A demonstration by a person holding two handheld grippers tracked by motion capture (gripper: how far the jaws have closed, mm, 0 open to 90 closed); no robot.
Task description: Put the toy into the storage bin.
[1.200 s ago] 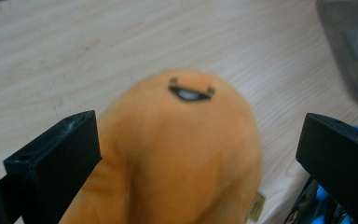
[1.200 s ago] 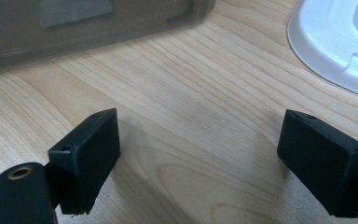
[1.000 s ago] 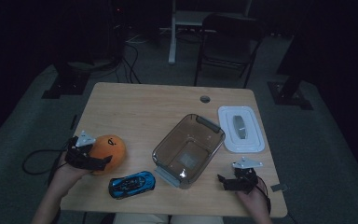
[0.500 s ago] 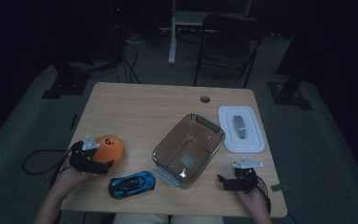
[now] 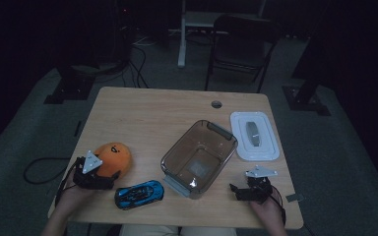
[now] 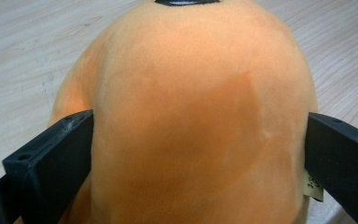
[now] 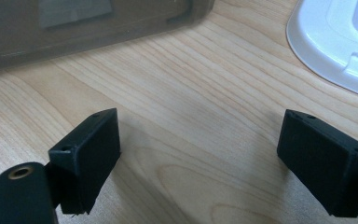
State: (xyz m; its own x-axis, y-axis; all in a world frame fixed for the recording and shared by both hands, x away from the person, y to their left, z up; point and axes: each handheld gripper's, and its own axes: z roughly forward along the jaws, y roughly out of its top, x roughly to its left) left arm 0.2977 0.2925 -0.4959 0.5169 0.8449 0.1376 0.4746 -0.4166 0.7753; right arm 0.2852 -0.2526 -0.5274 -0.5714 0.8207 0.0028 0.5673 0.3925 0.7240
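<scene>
Between the jaws of your left gripper (image 5: 103, 172) sits the orange plush toy (image 6: 191, 121), both jaws against its sides, with the blue toy car (image 5: 140, 193) just beside it. Your right gripper (image 7: 200, 154) rests wide apart over bare table (image 7: 191, 107), near the clear container (image 5: 199, 157).

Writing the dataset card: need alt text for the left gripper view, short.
An orange plush toy sits between the two black jaws of the left gripper, one jaw on each flank and both touching it. A small paper tag shows by the right-hand jaw, with the light wooden table behind.
</scene>
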